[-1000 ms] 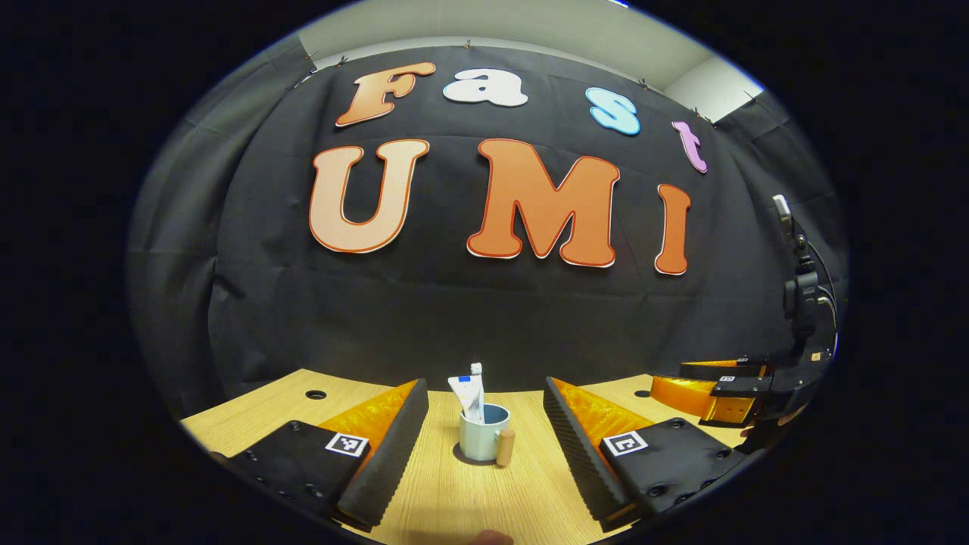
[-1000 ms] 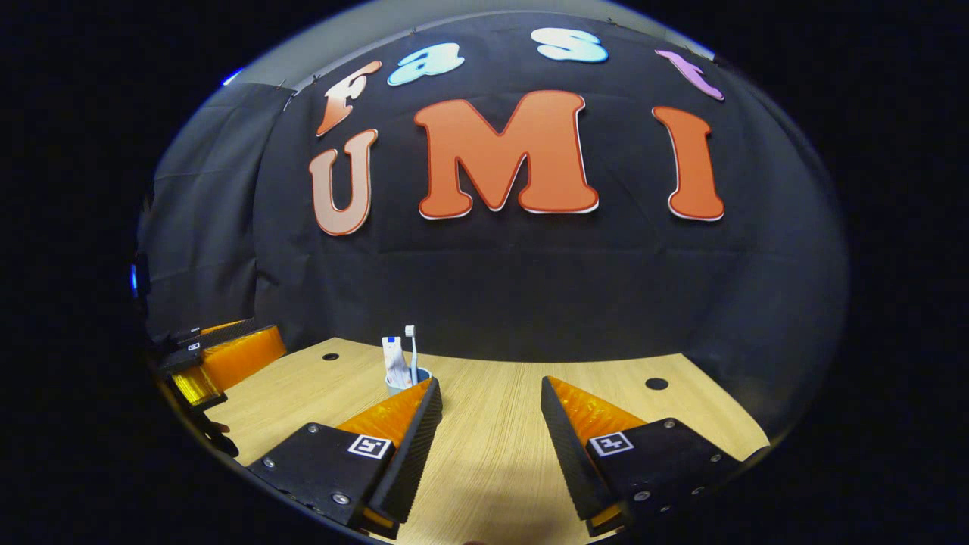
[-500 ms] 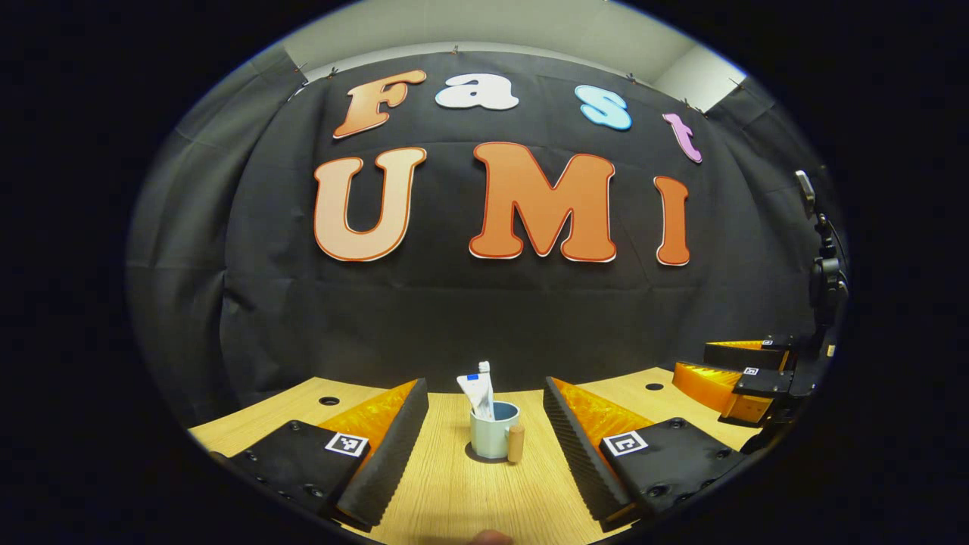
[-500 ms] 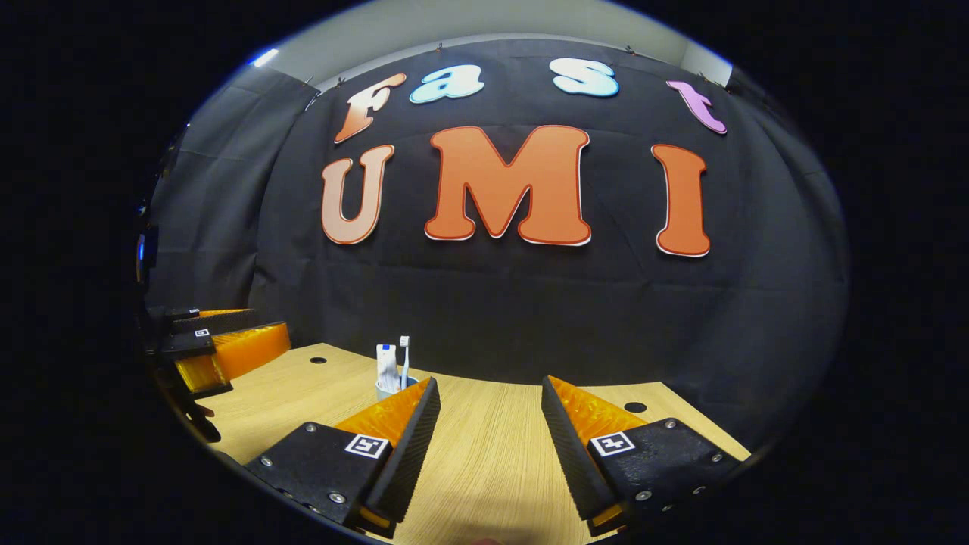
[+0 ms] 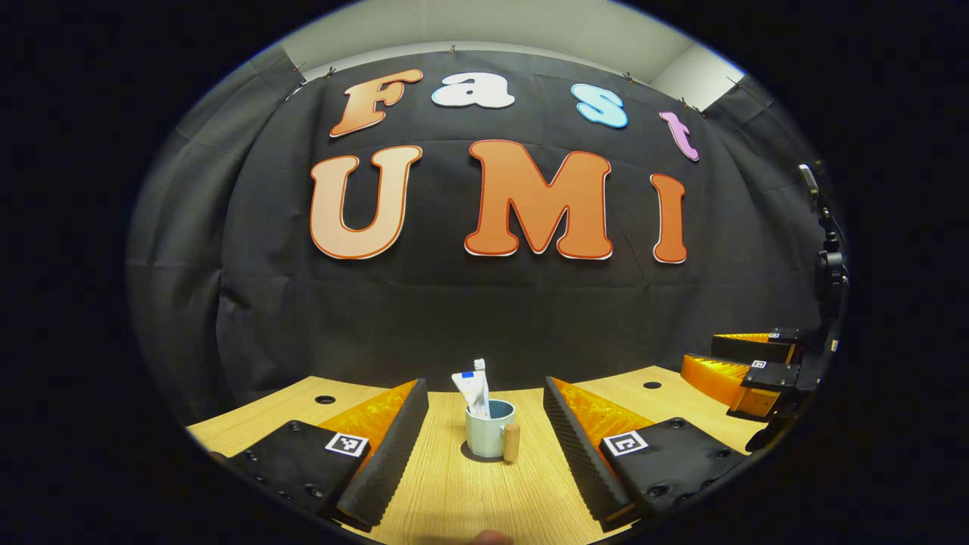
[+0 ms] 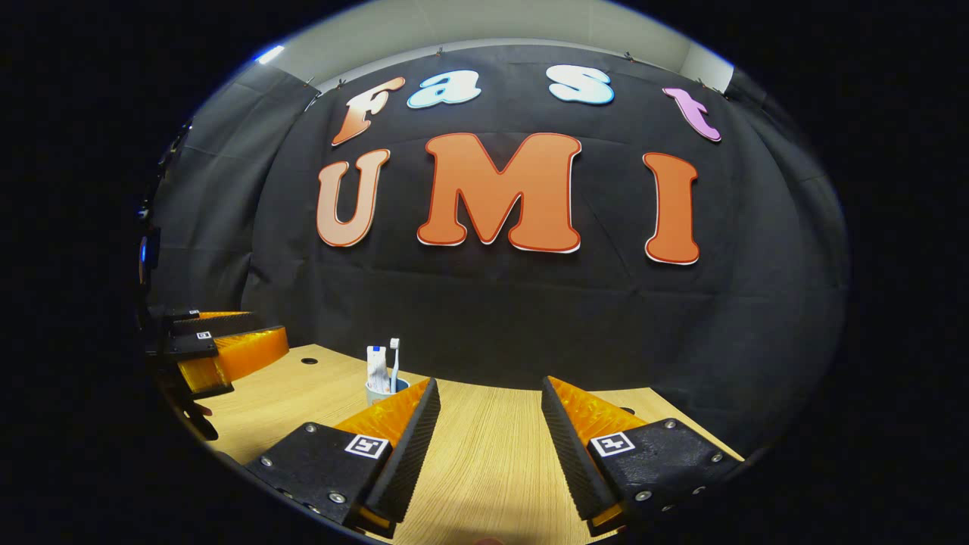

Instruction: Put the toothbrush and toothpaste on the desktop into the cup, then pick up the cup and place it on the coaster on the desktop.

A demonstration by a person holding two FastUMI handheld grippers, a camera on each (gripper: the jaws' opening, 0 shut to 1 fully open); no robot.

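Round cup (image 5: 487, 435), cylindrical wooden handle (image 5: 512, 443), grained desktop (image 5: 469, 499)

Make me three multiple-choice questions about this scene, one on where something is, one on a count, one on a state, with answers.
1. Where is the toothpaste?
A. Standing in the cup
B. Lying on the desktop
C. Held by the right gripper

2. How many things stand in the cup?
A. None
B. Two
C. Four

3. How are the jaws of the left gripper?
A. Shut on the cup
B. Shut on the toothbrush
C. Open, apart from the cup

Answers: 1 A, the tube rises from the cup's mouth. 2 B, the right gripper view shows tube and toothbrush side by side. 3 C, bare desktop shows either side of the cup.
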